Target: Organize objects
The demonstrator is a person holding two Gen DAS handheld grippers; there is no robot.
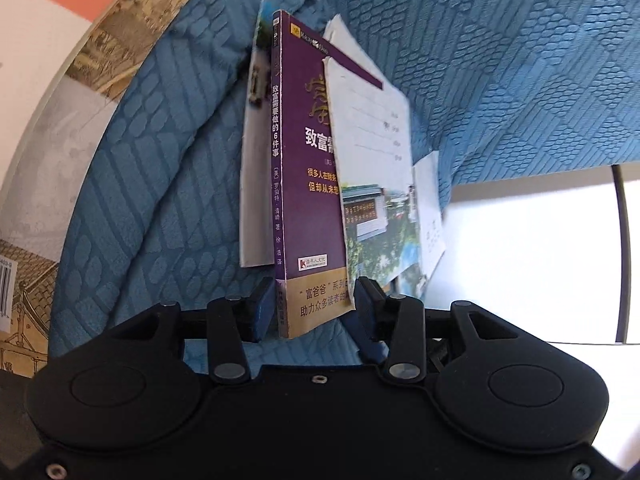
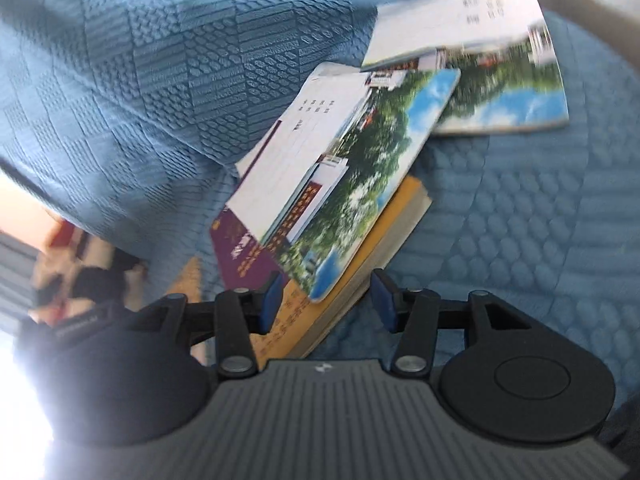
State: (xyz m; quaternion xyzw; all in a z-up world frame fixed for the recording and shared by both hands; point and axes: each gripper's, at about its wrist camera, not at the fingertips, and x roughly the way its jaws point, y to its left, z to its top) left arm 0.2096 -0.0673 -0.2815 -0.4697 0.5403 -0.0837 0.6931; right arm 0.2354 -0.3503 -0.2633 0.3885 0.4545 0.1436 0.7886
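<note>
A: What does the purple book (image 1: 304, 184) look like?
B: A paperback with gold and white lettering and a tan band at the bottom. It lies on the blue quilted cover (image 1: 160, 184), under a thin booklet (image 1: 376, 184) printed with trees and sky.
A: And the left hand-held gripper (image 1: 316, 308)?
B: Its pads are spread, with the book's end between them and a gap on the spine side.
A: The right hand-held gripper (image 2: 324, 300)?
B: Also apart, straddling the same corner, not pressing.
A: What else is nearby?
B: A second booklet (image 2: 480, 60) beyond the stack, blurred, and larger books (image 1: 48, 80) at the left. The open cover to the right is free.
</note>
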